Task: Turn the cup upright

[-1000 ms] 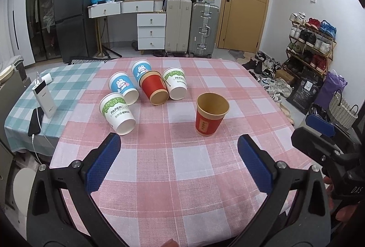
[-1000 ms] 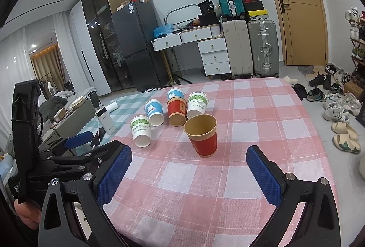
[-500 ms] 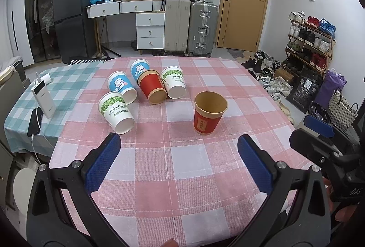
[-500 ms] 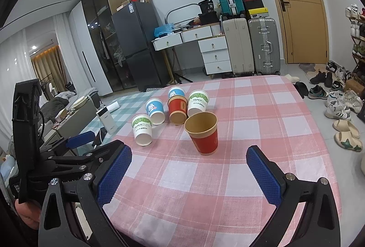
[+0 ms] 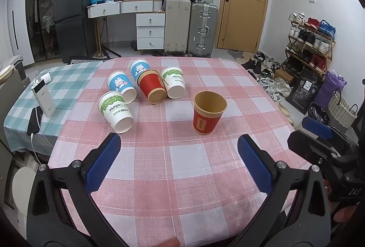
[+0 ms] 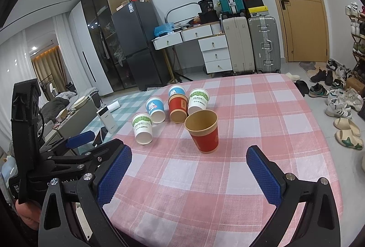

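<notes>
You can't read the small print on the upright red cup [image 5: 207, 118]. The rear blue rabbit cup [image 5: 139, 67] sits half hidden behind the lying red cup [image 5: 152, 86]. Frame edges cut off your hand [image 6: 25, 212].

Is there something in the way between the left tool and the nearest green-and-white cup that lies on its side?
Nothing visible. Only bare checked tablecloth lies between the open left tool and the green-and-white cup. The upright red cup stands off to the right.
</notes>
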Demonstrator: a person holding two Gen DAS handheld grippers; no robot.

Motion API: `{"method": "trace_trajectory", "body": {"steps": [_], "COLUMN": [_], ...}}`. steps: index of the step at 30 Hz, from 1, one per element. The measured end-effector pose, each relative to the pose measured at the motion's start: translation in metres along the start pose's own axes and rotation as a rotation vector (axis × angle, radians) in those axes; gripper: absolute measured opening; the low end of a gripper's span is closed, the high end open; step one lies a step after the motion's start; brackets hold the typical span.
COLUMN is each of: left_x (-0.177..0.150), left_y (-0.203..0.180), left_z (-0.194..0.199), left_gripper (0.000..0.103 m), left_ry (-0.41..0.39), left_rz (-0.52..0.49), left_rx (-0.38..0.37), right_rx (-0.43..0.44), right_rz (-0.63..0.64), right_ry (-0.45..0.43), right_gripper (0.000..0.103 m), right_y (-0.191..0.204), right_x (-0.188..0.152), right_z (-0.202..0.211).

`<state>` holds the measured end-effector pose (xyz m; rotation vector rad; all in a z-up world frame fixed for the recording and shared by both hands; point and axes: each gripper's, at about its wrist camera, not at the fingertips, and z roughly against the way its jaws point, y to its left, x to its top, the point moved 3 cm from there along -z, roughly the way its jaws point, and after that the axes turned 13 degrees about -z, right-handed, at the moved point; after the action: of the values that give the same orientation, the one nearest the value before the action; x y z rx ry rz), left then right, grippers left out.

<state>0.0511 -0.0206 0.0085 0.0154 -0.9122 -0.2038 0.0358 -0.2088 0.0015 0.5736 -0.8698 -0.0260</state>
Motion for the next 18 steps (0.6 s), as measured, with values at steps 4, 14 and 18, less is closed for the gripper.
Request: {"method": "trace_trajectory", "body": {"steps": [4, 14, 18], "left_x": [-0.0019, -0.0027, -0.0045], "left_y": [-0.0018, -0.0024, -0.0053], "left_z": [-0.0001, -0.0003, 0.0005], "left_gripper": [0.102, 0.102, 0.102], "left_ry": [0.003, 0.001, 0.003], "left_rz": [-0.003, -0.004, -0.005], "left_rx": [0.005, 0.0, -0.005], "right_rx": [0.007, 0.003, 0.009], "right_rz": [0.0, 0.003, -0.002], "right_ry": [0.005, 0.007, 0.012], "right_gripper": [0.102, 0.102, 0.102], "right_y": [0.0004, 0.0011, 0.0007], "right_x": [-0.0021, -0.0065, -0.0078], "right_z": [-0.0008, -0.002, -0.0016]}}
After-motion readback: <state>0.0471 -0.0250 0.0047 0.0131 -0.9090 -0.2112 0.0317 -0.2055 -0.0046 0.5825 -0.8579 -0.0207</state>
